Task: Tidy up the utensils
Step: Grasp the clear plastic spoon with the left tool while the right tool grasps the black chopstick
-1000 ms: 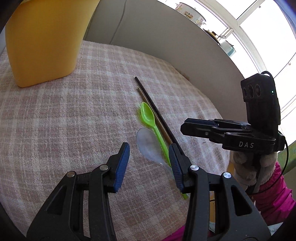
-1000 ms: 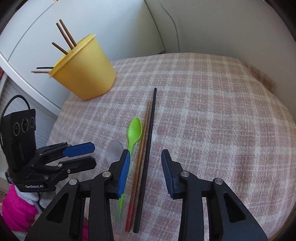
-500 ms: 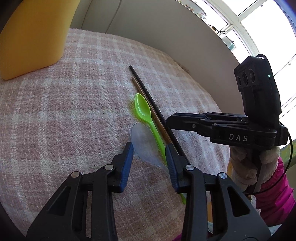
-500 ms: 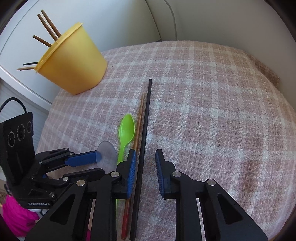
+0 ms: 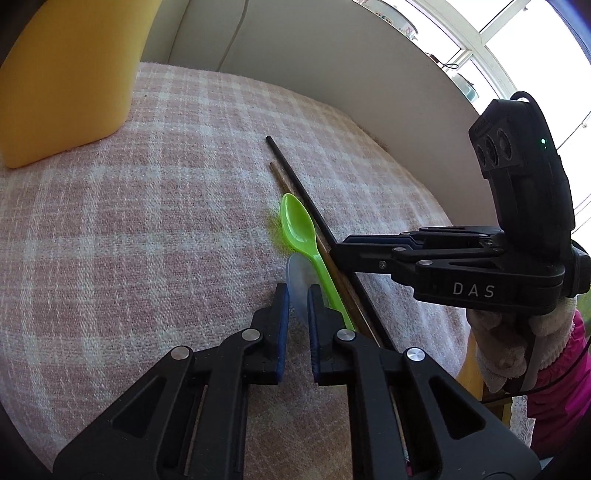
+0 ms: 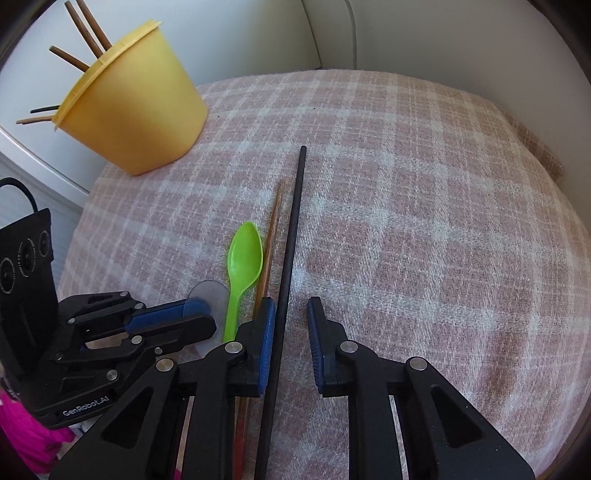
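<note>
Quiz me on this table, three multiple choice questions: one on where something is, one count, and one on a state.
1. The green spoon lies: A) between the clear spoon and the brown chopstick; B) alone at the far edge; C) right of the black chopstick.
2. Spoons on the cloth: A) one; B) two; C) four.
3. The yellow cup: A) lies on its side; B) is upside down; C) stands upright.
Answers: 1 A, both flank it in the right wrist view. 2 B, one green, one clear. 3 C, its rim is up with chopsticks poking out.
</note>
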Demonstrator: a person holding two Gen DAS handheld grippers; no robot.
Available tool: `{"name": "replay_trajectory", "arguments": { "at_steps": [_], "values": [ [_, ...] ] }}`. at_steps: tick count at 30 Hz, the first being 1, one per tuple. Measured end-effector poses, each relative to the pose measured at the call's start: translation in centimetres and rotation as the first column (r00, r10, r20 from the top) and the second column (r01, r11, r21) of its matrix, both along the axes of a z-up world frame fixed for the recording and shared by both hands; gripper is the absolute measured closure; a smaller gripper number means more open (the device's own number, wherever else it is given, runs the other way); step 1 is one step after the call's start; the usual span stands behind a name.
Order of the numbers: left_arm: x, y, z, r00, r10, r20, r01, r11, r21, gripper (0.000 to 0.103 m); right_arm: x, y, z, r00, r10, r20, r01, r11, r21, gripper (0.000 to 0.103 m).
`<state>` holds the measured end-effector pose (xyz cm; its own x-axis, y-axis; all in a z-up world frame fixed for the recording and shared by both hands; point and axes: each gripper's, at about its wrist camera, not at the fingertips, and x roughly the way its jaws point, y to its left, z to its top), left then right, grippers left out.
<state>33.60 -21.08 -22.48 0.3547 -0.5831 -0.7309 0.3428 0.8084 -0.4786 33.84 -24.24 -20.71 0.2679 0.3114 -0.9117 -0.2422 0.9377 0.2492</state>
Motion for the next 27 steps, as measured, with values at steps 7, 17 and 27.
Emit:
{"name": "replay_trajectory", "arguments": {
  "at_steps": [7,17,27],
  "values": [
    [0.0,0.1,-0.1,1.0,0.001,0.005,-0.001,1.0,0.004,0.096,2.2,1.0,-0.2,0.999,-0.003,-0.034,0.002,1.0,-0.018,0.089],
    [-0.4,2.5,0.4,1.0,0.018,0.024,-0.018,1.0,-0.004,0.098,2.0,-0.1,0.2,0.999,-0.035,0.004,0.035,0.999,0.011,0.098],
    [-0.2,6.6,2.2,0.995,0.07,0.069,-0.069,0.997,-0.029,0.1,-1.5,-4.3,3.3,0.991,-0.1,0.091,0.093,0.992,0.083,0.099]
  ]
}}
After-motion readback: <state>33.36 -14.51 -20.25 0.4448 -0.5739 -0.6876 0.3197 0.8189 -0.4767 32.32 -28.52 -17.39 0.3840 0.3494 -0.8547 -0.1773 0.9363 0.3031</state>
